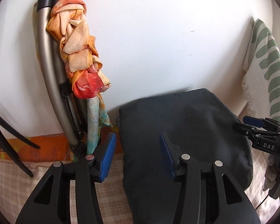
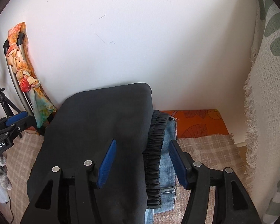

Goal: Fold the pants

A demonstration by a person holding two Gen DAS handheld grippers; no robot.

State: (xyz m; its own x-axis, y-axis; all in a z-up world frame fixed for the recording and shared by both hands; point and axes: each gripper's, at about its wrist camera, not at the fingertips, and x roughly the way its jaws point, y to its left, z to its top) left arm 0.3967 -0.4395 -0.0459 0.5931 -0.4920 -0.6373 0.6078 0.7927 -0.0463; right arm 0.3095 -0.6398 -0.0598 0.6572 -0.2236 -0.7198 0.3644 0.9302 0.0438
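At the far left a knotted scarf [image 1: 80, 56] is hanging on a metal frame [image 1: 46, 71], just beside the folded dark pants [image 1: 186, 140]. The left hand-held gripper [image 1: 138, 155] is hovering with its blue pads spread wide, grasping nothing; one pad is sitting over the pants' left edge, the other beyond it over the checked cloth [image 1: 24, 183]. The pants are lying folded atop a stack, with a black elastic waistband [image 2: 155, 155] and folded jeans [image 2: 169, 168] poking out beneath at the right. The right hand-held gripper [image 2: 142, 162] is likewise released, straddling that right edge. The stack is looking lopsided, so a nudge from either pad could slide the top fold off or open it. Whether the waistband belongs to these pants is hard to tell. At the far right a fringed curtain [image 2: 267, 100] is hanging close enough to snag.
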